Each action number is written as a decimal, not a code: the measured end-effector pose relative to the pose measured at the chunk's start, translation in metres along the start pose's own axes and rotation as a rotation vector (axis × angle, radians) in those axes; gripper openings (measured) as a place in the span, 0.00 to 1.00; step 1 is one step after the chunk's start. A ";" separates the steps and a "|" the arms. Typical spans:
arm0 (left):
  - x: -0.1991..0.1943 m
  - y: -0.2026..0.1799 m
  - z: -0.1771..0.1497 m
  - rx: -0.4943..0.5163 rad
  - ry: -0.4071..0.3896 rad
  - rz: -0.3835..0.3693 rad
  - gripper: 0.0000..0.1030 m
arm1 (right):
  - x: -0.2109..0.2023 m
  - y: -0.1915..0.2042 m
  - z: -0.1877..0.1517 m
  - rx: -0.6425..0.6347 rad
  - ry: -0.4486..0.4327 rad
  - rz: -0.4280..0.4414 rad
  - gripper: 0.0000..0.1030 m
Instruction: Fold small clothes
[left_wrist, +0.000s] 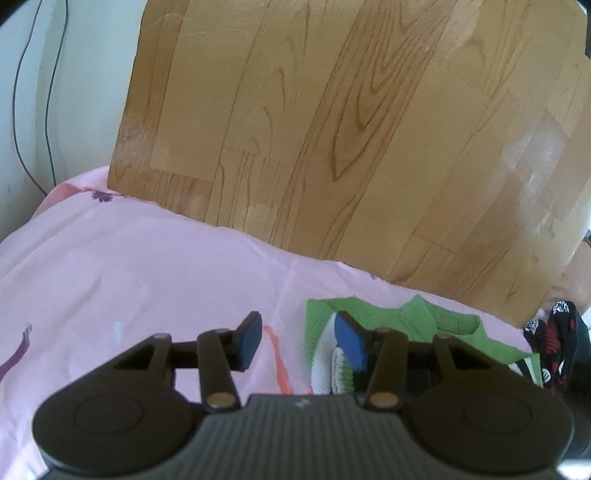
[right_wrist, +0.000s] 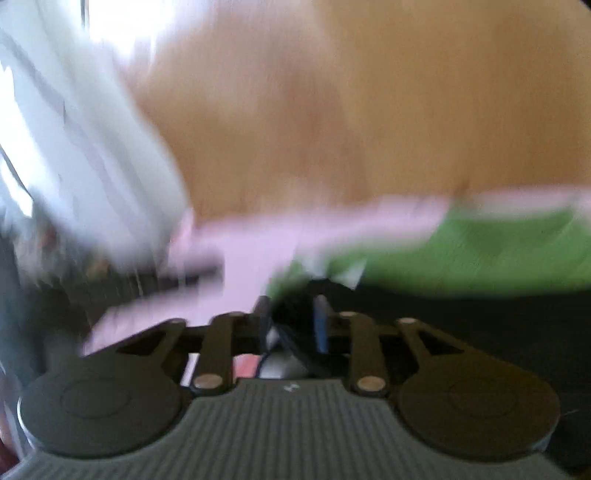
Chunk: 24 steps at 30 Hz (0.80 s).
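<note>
Through the left wrist camera I see my left claw with its two blue-padded fingers spread wide apart and nothing between them. It hangs over a pale pink bedsheet printed with a few purple and orange marks. Just ahead of the claw's right finger, and partly hidden behind it, lies a small green garment with a knitted texture and a white, ribbed part showing at its near edge. It rests rumpled on the sheet, with the left finger well clear of it over bare sheet. Farther to the right of the claw, at the edge of view, sits a black cloth with red and white print. Beyond the bed is a wood-patterned floor, and far to the left a pale wall with thin dark cables running down it. The right wrist view is heavily smeared by motion — I can make out my right claw with its fingers drawn close together and something dark and whitish between them, but I cannot tell what it is or whether it is truly gripped. Ahead and to the right of that claw is a green blur, the same garment, with pink sheet to its left.
</note>
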<state>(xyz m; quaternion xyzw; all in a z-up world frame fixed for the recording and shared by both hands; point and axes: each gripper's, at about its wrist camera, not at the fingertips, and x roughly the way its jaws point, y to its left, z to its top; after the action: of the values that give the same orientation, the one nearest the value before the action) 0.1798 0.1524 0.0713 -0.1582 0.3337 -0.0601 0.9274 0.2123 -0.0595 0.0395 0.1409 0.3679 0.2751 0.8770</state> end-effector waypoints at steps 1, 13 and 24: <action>0.002 -0.001 0.000 0.003 0.006 -0.003 0.43 | 0.006 -0.002 -0.008 0.005 0.008 -0.001 0.30; 0.023 -0.068 -0.038 0.273 0.078 -0.123 0.43 | -0.114 -0.082 -0.043 -0.133 -0.063 -0.365 0.32; 0.041 -0.091 -0.065 0.433 0.062 0.005 0.52 | -0.210 -0.126 -0.092 -0.023 -0.249 -0.607 0.57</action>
<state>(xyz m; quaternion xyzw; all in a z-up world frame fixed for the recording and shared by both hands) 0.1691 0.0409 0.0297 0.0474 0.3417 -0.1330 0.9291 0.0726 -0.2805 0.0383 0.0474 0.2796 -0.0143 0.9588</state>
